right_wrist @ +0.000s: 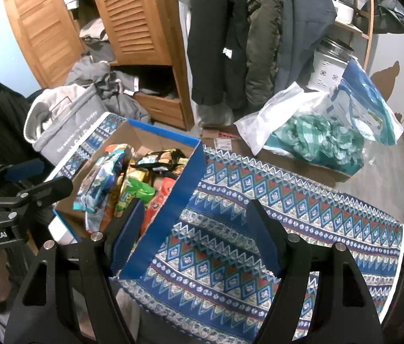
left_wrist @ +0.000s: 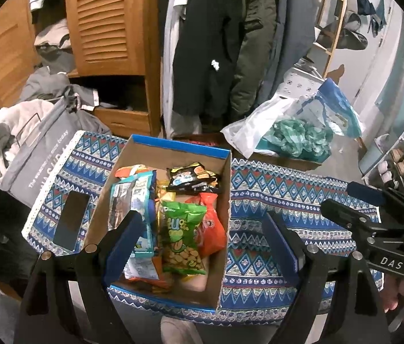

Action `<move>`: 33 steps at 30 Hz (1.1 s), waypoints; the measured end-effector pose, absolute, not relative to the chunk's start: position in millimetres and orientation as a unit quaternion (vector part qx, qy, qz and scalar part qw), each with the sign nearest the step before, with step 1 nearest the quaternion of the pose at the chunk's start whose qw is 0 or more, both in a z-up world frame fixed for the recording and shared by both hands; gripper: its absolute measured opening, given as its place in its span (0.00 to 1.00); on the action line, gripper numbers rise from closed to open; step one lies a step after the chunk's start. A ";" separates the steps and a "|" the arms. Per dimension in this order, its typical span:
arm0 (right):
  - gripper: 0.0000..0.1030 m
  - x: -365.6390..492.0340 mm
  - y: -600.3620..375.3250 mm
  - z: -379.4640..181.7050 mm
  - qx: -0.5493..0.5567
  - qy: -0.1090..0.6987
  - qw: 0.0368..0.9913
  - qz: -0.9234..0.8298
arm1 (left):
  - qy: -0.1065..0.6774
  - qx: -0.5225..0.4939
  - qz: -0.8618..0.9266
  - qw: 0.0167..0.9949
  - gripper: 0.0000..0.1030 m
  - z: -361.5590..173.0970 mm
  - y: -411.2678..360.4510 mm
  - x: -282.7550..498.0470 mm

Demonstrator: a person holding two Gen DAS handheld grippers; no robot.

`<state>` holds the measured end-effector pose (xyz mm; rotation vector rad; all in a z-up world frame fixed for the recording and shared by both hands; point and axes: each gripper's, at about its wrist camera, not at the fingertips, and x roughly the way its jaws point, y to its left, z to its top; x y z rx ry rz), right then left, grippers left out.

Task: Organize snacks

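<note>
A cardboard box (left_wrist: 133, 154) with a blue rim stands on a table with a blue patterned cloth (left_wrist: 273, 200). It holds several snack packs: a green peanut bag (left_wrist: 183, 238), an orange bag (left_wrist: 212, 229), a black bag (left_wrist: 193, 179) and a light blue pack (left_wrist: 134, 200). My left gripper (left_wrist: 202, 240) is open and empty, above the box's near end. My right gripper (right_wrist: 194, 229) is open and empty, above the box's right wall (right_wrist: 173, 209) and the cloth (right_wrist: 288, 206). The right gripper's body also shows in the left wrist view (left_wrist: 374, 223).
A black phone (left_wrist: 70, 220) lies on the cloth left of the box. A grey laundry bag (left_wrist: 30, 149) stands beyond the table's left end. Plastic bags (left_wrist: 293, 132) lie on the floor behind. A wooden wardrobe (left_wrist: 110, 28) and hanging coats (left_wrist: 222, 43) fill the back.
</note>
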<state>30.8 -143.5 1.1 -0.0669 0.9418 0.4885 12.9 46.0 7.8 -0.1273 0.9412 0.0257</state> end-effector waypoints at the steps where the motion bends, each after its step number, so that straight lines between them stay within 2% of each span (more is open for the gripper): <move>1: 0.72 31.9 -143.7 1.1 -0.032 0.449 0.862 0.233 | 0.454 -0.060 0.015 0.889 0.84 7.6 45.9 13.0; 33: 0.72 30.9 -142.5 0.6 -0.032 0.449 0.862 0.234 | 0.466 -0.067 0.004 0.882 0.84 5.1 45.0 13.1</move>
